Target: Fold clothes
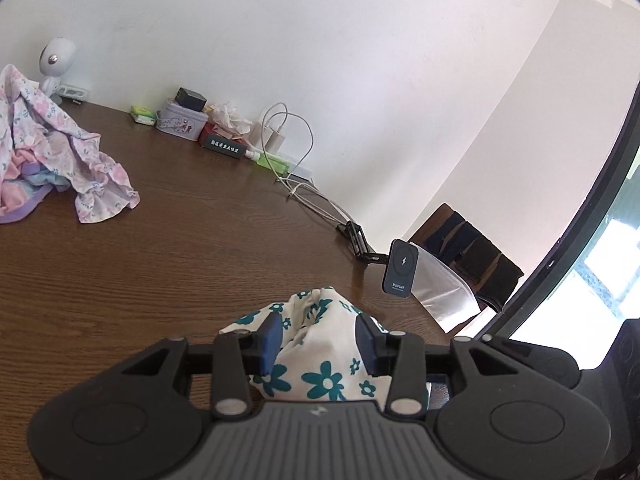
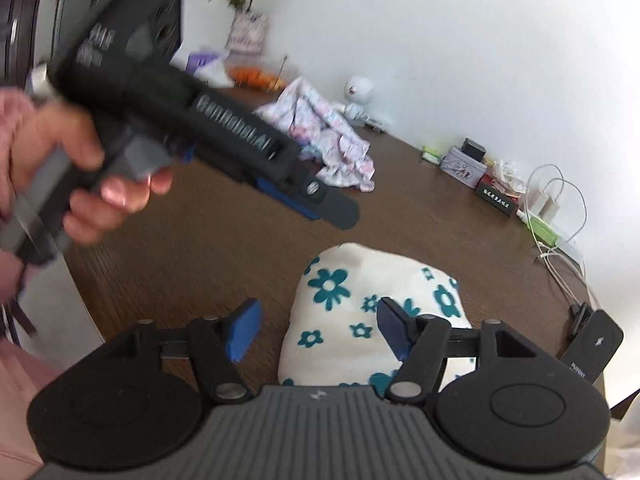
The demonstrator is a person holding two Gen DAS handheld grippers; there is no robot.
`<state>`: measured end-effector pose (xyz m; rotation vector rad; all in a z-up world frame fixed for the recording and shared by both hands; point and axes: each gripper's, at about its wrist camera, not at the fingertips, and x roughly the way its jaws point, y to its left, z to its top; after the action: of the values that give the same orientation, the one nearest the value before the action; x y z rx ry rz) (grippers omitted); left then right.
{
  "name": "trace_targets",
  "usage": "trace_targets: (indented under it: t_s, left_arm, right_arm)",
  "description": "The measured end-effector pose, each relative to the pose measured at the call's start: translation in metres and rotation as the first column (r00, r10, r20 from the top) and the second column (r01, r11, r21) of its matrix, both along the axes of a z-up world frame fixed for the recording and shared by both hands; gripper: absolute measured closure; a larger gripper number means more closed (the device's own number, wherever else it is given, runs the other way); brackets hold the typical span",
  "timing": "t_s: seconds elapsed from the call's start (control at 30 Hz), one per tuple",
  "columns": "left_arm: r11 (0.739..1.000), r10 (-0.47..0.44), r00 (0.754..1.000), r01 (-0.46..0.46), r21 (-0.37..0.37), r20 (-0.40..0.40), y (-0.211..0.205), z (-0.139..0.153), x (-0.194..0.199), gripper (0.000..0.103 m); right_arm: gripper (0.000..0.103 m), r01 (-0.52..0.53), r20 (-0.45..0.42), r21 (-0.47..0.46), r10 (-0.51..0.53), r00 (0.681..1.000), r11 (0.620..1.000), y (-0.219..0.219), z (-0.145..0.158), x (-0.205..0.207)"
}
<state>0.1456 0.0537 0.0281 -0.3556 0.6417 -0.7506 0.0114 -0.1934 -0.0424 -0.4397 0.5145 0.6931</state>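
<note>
A white cloth with teal flowers (image 1: 316,352) lies bunched on the brown table (image 1: 180,248). In the left wrist view my left gripper (image 1: 320,340) is open, its blue pads to either side of the cloth. In the right wrist view the same cloth (image 2: 372,304) lies just ahead, and my right gripper (image 2: 316,332) is open above its near edge. The left gripper (image 2: 320,200) shows there too, blurred, held in a hand above the table. A pile of pink floral clothes (image 1: 52,152) lies at the far left of the table, and it also shows in the right wrist view (image 2: 320,140).
Along the wall stand a white round lamp (image 1: 54,64), a tin box (image 1: 182,122), a tissue box (image 1: 224,142), and chargers with cables (image 1: 288,148). A phone holder (image 1: 400,274) is clamped at the table edge. A chair (image 1: 468,256) stands beyond it.
</note>
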Motion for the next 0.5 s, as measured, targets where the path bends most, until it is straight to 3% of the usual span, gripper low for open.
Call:
trace_targets:
  t_s: [0.07,0.17,0.23,0.3,0.37,0.5]
  left_arm:
    - [1.0,-0.01,1.0,0.009,0.005,0.013,-0.007,0.004,-0.004,0.064]
    - [0.999,-0.018,1.0,0.018,0.032,0.015,-0.022,0.003,-0.01,0.066]
    - [0.999,-0.023,1.0,0.023,0.043,-0.009,-0.033,-0.003,-0.011,0.067]
    - [0.998,-0.025,0.999,0.027,0.056,-0.034,-0.043,-0.01,-0.011,0.078]
    - [0.997,-0.016,0.998,0.021,0.074,-0.062,-0.051,-0.019,-0.007,0.087]
    - [0.994,0.022,0.995,-0.011,0.108,-0.101,-0.054,-0.032,0.006,0.096]
  right_arm:
    - [0.032,0.041,-0.008,0.096,-0.041,0.999,0.995,-0.029,0.017,0.004]
    - [0.035,0.122,-0.028,0.135,-0.12,0.992,0.983,-0.062,0.022,0.025]
    - [0.059,0.128,-0.098,0.191,-0.111,0.989,0.973,-0.079,0.016,0.049]
    - [0.077,0.115,-0.166,0.247,-0.075,0.983,0.962,-0.089,0.008,0.073]
    - [0.078,0.114,-0.196,0.263,-0.063,0.979,0.958,-0.093,-0.002,0.088]
    - [0.082,0.138,-0.236,0.247,-0.079,0.969,0.959,-0.093,-0.026,0.098]
